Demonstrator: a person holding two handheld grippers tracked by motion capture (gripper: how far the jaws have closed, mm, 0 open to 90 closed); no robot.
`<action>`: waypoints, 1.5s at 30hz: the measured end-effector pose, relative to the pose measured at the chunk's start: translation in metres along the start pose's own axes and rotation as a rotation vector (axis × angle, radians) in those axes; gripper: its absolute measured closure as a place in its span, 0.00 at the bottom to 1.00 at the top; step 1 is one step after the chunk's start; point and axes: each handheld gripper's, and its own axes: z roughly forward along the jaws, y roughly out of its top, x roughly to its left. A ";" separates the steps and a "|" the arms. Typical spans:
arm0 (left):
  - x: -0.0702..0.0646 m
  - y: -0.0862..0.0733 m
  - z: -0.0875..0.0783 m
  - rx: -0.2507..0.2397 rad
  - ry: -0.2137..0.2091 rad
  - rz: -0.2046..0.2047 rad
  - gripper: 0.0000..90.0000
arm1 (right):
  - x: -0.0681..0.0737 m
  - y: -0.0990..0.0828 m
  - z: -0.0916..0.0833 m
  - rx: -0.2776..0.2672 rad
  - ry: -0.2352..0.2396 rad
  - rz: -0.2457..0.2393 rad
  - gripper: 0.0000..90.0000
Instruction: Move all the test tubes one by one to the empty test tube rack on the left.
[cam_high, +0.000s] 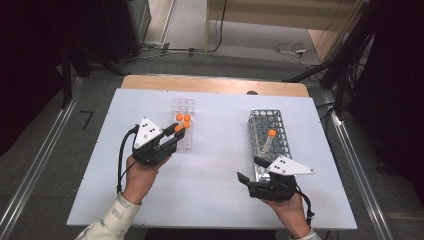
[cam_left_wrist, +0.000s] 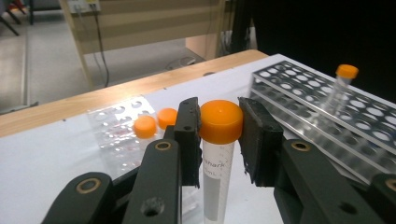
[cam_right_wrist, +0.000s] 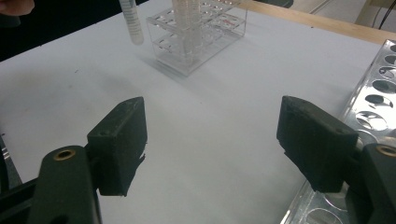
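Left tool (cam_left_wrist: 219, 135) clamps orange-capped tube (cam_left_wrist: 218, 154); right tool (cam_right_wrist: 212, 144) gapes wide, empty.

orange cap (cam_left_wrist: 221, 120) on clear tube (cam_left_wrist: 215, 184); black pads (cam_left_wrist: 259, 140); white table (cam_high: 215, 165).

Left black two-jaw gripper (cam_high: 176, 131): grey three-cornered plate with dark dots, black trailing cable, brass-ringed pivot screws. Right black two-jaw gripper (cam_high: 248, 169): same plate, worn jaw pads. Pale patterned sleeve cuff (cam_high: 116, 216).
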 end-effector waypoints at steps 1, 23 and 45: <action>0.002 0.001 0.001 -0.005 0.009 -0.002 0.78 | 0.000 0.000 0.000 -0.002 -0.001 0.000 0.26; 0.025 0.011 0.034 -0.036 0.111 -0.022 0.78 | -0.002 0.000 -0.001 -0.009 -0.007 0.011 0.26; 0.028 -0.007 0.051 0.015 0.127 -0.020 0.78 | -0.003 -0.001 -0.001 -0.012 -0.007 0.010 0.26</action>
